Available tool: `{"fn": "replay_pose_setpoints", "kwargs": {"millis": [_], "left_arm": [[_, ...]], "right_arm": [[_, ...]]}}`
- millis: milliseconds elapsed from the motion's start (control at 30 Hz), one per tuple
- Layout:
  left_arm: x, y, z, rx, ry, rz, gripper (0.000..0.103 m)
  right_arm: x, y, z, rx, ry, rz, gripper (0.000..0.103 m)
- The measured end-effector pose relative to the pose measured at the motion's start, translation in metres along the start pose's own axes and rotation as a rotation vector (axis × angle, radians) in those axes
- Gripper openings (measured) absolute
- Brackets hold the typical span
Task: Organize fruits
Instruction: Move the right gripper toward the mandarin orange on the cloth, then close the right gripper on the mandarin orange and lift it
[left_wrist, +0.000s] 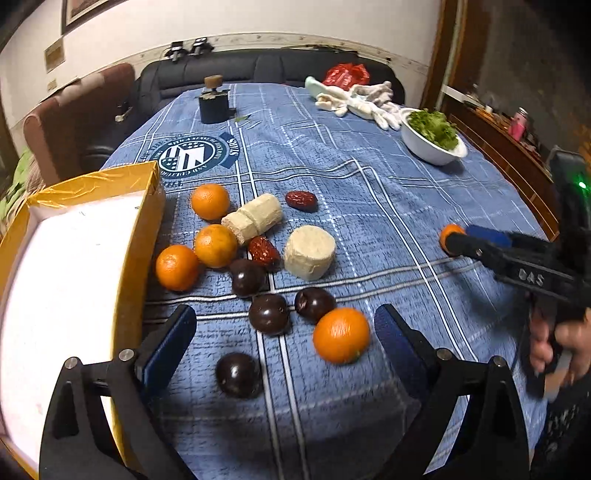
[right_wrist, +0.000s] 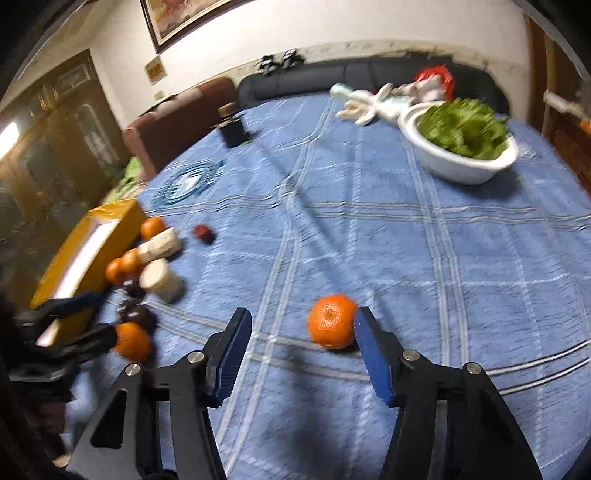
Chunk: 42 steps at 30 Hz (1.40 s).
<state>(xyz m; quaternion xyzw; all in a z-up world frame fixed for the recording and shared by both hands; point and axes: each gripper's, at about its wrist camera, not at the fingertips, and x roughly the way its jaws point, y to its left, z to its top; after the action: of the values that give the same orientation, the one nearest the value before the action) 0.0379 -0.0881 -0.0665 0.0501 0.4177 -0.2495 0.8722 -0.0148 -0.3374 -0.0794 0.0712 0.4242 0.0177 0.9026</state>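
The left claw (left_wrist: 286, 332) hangs low over the bench with its blue-padded fingers spread wide and nothing gripped. Between the fingers, close to the right one, sits an orange (left_wrist: 341, 335). Also between them, lying loose on the blue checked cloth (left_wrist: 369, 192), are three dark plums (left_wrist: 268, 314), with a fourth plum (left_wrist: 246, 277) just beyond. Past the fingertips the rest of the fruit is clustered: three more oranges (left_wrist: 215, 246), two red dates (left_wrist: 301, 201), and two pale peeled cylinders (left_wrist: 309, 252), one standing on end and one lying on its side. To the left of this claw, touching its left finger in the view, is a yellow box (left_wrist: 138, 236) with a white inside, holding no fruit.

The right claw (right_wrist: 301, 350) is also wide apart and holds nothing. A lone orange (right_wrist: 331, 321) rests on the cloth just ahead, against the tip of the right finger (right_wrist: 373, 354) and well apart from the left one. The fruit cluster and the box lie far off to this claw's left.

Farther out, ahead and to the right of both claws, a white bowl (right_wrist: 458, 166) of green leaves stands on the bench, with white gloves (left_wrist: 365, 99) behind it. Ahead and to the left stands a small dark bottle (left_wrist: 213, 99). This view is blurred.
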Motion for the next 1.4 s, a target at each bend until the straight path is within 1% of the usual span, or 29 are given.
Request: {"fn": "replay_pose_setpoints", "kwargs": {"millis": [33,67,100,167,200,267,300,333,400,500,567,633,667,700,733,767,867,900,933,1000,1133,1200,1267,1333,1400], "left_arm": [[-0.001,0.0,-0.002,0.007,-0.005,0.01,0.098],[0.0,-0.002,-0.003,0.032,-0.007,0.029,0.098],[0.003,-0.005,-0.004,0.063,0.005,0.038,0.097],[0.005,-0.009,-0.005,0.088,0.015,0.015,0.094],[0.004,-0.012,-0.005,0.101,0.015,-0.015,0.093],[0.007,-0.016,-0.005,0.128,0.027,-0.046,0.092],[0.008,-0.018,-0.005,0.13,0.033,-0.048,0.086],[0.011,-0.019,-0.005,0.13,0.039,-0.06,0.077],[0.018,-0.023,-0.004,0.123,0.064,-0.107,0.068],[0.021,-0.029,-0.003,0.126,0.064,-0.154,0.066],[0.023,-0.031,-0.002,0.136,0.06,-0.154,0.066],[0.025,-0.03,-0.001,0.142,0.048,-0.145,0.062],[0.023,-0.029,-0.002,0.143,0.045,-0.147,0.061],[0.023,-0.029,-0.002,0.146,0.041,-0.173,0.06],[0.023,-0.027,-0.001,0.142,0.044,-0.186,0.055],[0.023,-0.027,-0.002,0.136,0.049,-0.197,0.053],[0.022,-0.022,-0.003,0.11,0.05,-0.211,0.05],[0.022,-0.021,-0.003,0.101,0.05,-0.218,0.05],[0.021,-0.019,-0.004,0.092,0.052,-0.222,0.05],[0.022,-0.018,-0.005,0.081,0.06,-0.224,0.049],[0.026,-0.023,-0.008,0.089,0.068,-0.195,0.049],[0.026,-0.025,-0.006,0.081,0.063,-0.197,0.049],[0.025,-0.024,-0.005,0.07,0.054,-0.209,0.046],[0.025,-0.026,-0.004,0.091,0.046,-0.182,0.035],[0.024,-0.027,-0.005,0.104,0.039,-0.169,0.034]], "right_arm": [[-0.002,-0.001,-0.001,-0.003,-0.009,0.013,0.054],[-0.004,-0.002,-0.002,-0.003,-0.025,0.034,0.051],[-0.005,-0.001,-0.003,-0.009,-0.03,0.043,0.051],[-0.005,0.0,-0.005,-0.034,-0.036,0.033,0.051],[-0.005,-0.001,-0.006,-0.04,-0.04,0.025,0.051],[-0.004,-0.008,-0.007,-0.02,-0.038,0.021,0.053],[-0.004,-0.012,-0.007,-0.009,-0.036,0.022,0.054],[-0.004,-0.014,-0.007,-0.004,-0.036,0.025,0.054],[-0.002,-0.016,-0.007,-0.003,-0.034,0.026,0.054],[-0.002,-0.02,-0.006,0.007,-0.032,0.013,0.054],[-0.002,-0.024,-0.005,0.026,-0.035,0.028,0.054],[0.004,-0.021,-0.005,0.014,-0.015,0.013,0.054],[0.007,-0.019,-0.006,0.009,0.0,0.005,0.054],[0.01,-0.018,-0.007,0.005,0.011,-0.001,0.054],[0.013,-0.018,-0.007,0.003,0.017,-0.005,0.054],[0.014,-0.017,-0.007,0.0,0.019,-0.006,0.053],[0.017,-0.011,-0.007,-0.013,0.023,-0.004,0.051],[0.017,-0.01,-0.008,-0.024,0.018,-0.012,0.048],[0.017,-0.007,-0.008,-0.038,0.013,-0.028,0.046],[0.019,-0.007,-0.009,-0.042,0.016,-0.04,0.035],[0.018,-0.01,-0.009,-0.032,0.014,-0.034,0.034],[0.018,-0.011,-0.009,-0.03,0.012,-0.033,0.035],[0.018,-0.013,-0.008,-0.024,0.012,-0.025,0.035],[0.018,-0.014,-0.008,-0.016,0.011,-0.01,0.036],[0.017,-0.014,-0.007,-0.015,0.009,-0.007,0.034]]}}
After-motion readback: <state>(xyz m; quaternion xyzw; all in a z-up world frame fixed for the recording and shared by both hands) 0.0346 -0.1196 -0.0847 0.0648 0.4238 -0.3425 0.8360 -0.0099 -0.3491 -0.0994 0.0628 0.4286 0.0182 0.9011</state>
